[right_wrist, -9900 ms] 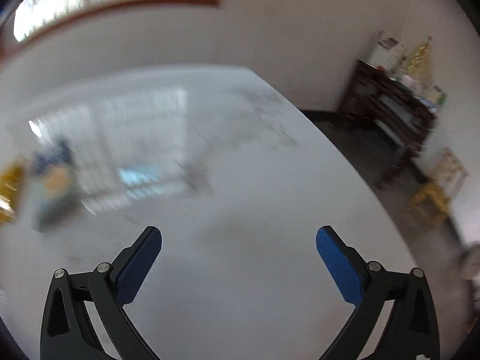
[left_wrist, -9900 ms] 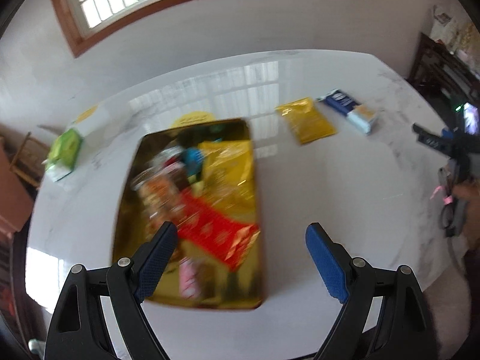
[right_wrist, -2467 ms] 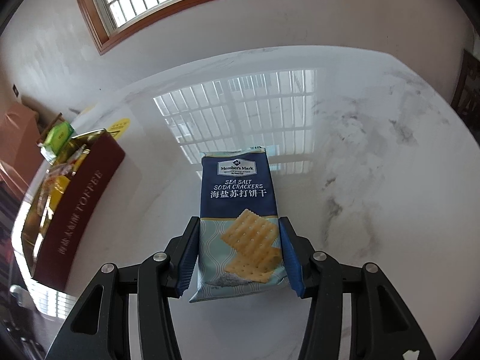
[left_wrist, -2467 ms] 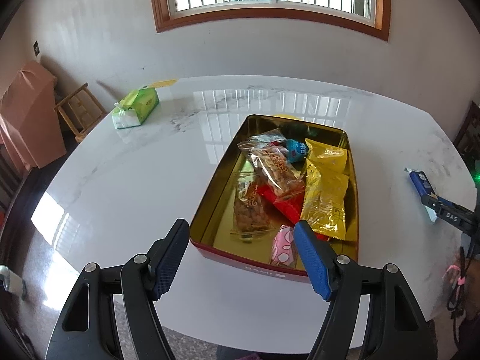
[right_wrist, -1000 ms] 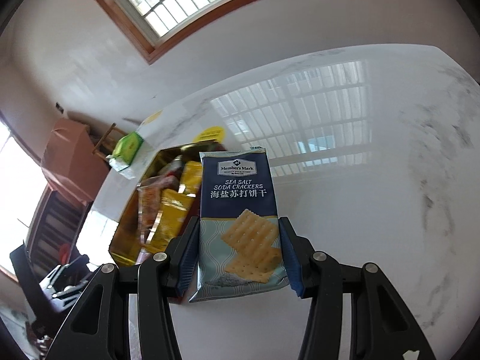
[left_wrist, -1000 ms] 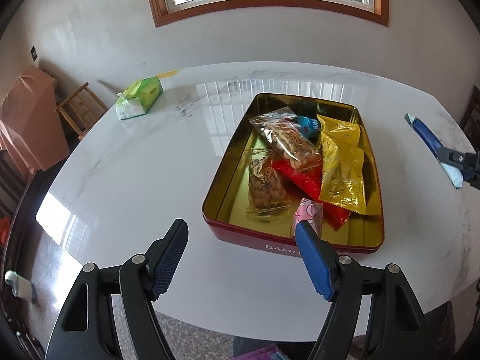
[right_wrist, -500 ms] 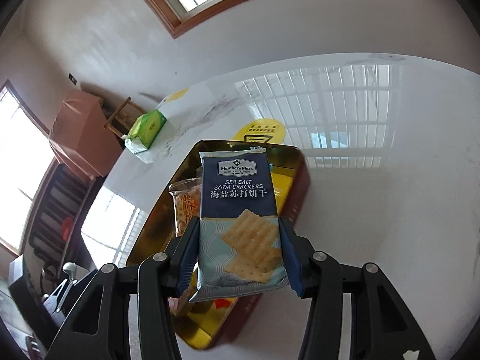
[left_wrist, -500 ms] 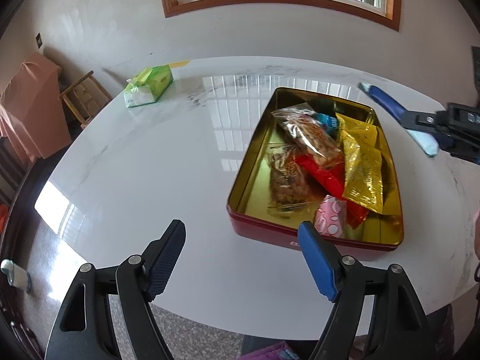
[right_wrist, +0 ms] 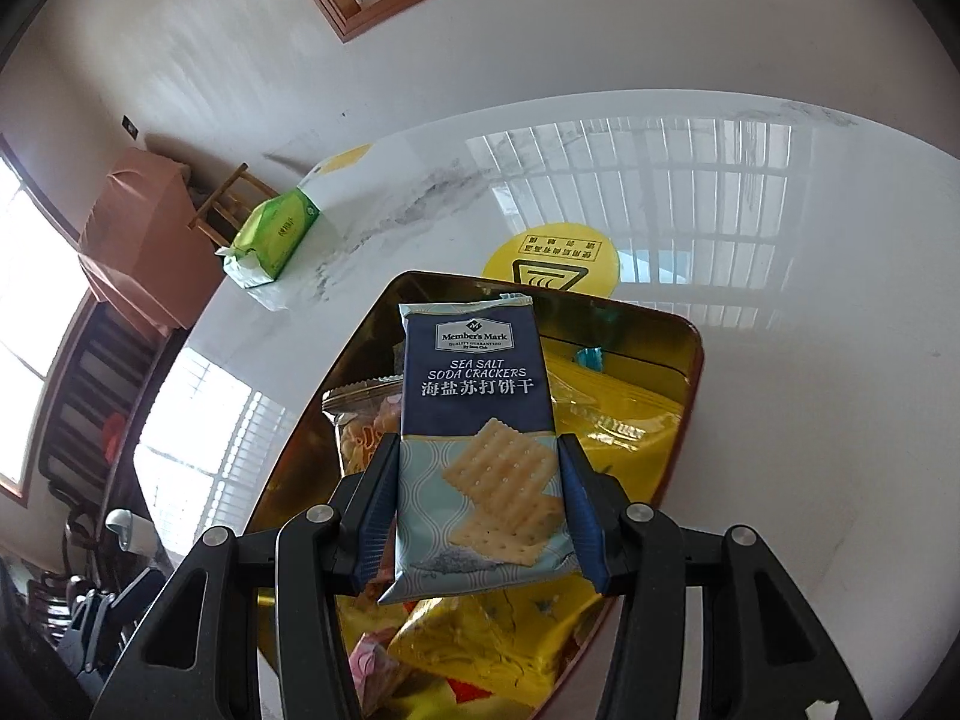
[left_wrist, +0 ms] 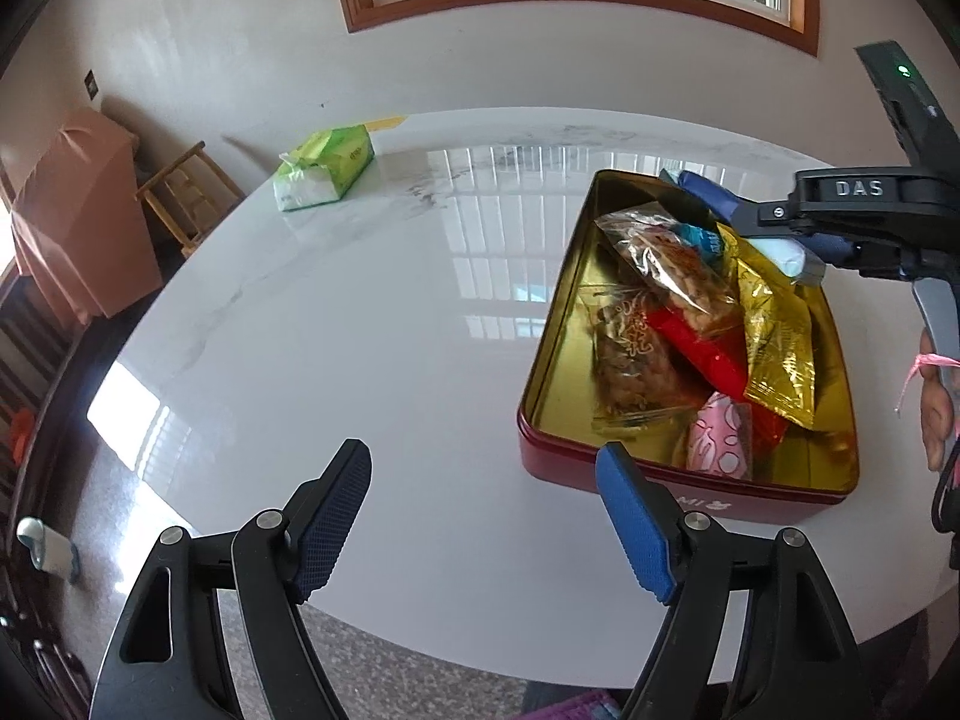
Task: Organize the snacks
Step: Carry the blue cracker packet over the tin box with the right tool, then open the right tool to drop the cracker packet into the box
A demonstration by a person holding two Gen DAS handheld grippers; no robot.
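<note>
- Right gripper (right_wrist: 477,516): its two blue pads press against the long edges of a pack of sea salt soda crackers (right_wrist: 477,420), jaws partly closed to the width of the pack. The pack stands lengthwise between the fingers, printed face toward the camera, its dark blue upper half reaching out beyond the fingertips.
- Position of the cracker pack: held in the air above the red tin (right_wrist: 690,378) with the gold interior; in the left wrist view the pack (left_wrist: 708,195) shows edge-on over the far right corner of the tin (left_wrist: 660,486), clamped in the right gripper (left_wrist: 774,222). No contact between the pack and the snacks below can be made out.
- Contents of the tin: a gold packet (left_wrist: 774,336), a red packet (left_wrist: 702,354), two clear bags of brown snacks (left_wrist: 672,264), a pink packet (left_wrist: 720,438) and a small blue-wrapped item (left_wrist: 702,240), overlapping one another.
- Left gripper (left_wrist: 480,516): jaws wide apart with nothing between them, held over the white marble table (left_wrist: 360,312) just beside the near left corner of the tin, not touching it.
- Other items: a green tissue pack (left_wrist: 324,171) lies near the far left edge of the table, well apart from the tin; a round yellow sticker (right_wrist: 552,258) sits on the tabletop just beyond the tin's far side.
- A person's hand (left_wrist: 939,402) appears at the right margin, on the right gripper's handle.
</note>
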